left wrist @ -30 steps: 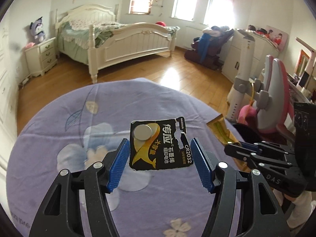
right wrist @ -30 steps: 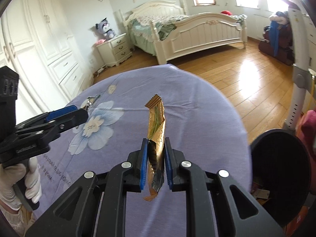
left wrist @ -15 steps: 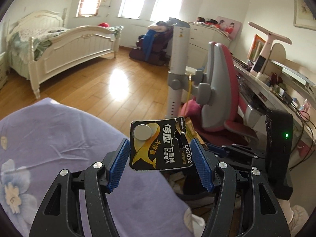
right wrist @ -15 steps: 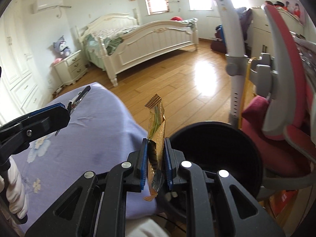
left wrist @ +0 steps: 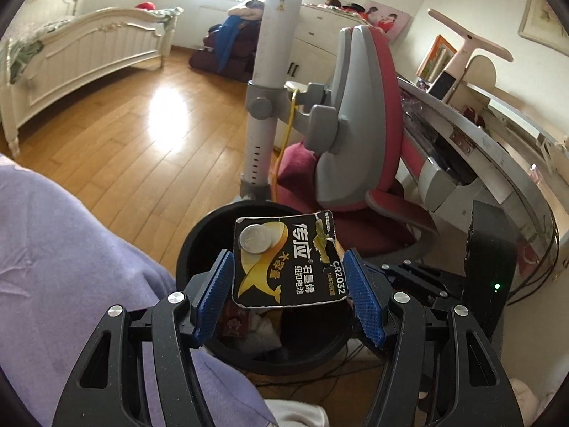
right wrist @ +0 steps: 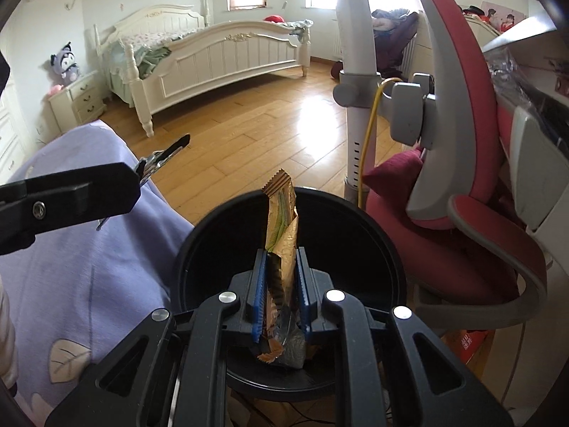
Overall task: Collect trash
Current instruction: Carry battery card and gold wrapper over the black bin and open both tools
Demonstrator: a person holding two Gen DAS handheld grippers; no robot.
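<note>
With both pieces poised over the black trash bin (right wrist: 384, 245), my left gripper (left wrist: 290, 284) pinches a CR2032 battery card (left wrist: 288, 259) by its edges; my right gripper (right wrist: 281, 295) clamps a gold snack wrapper (right wrist: 282, 227); release alone seems left; litter already lies below.

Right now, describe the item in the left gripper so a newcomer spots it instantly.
Find the round black bin beside the purple-covered table. Above its opening, the left gripper holds a battery card: flat, black and gold, torn, bearing a silver coin cell, unlike the slim gold wrapper.
</note>
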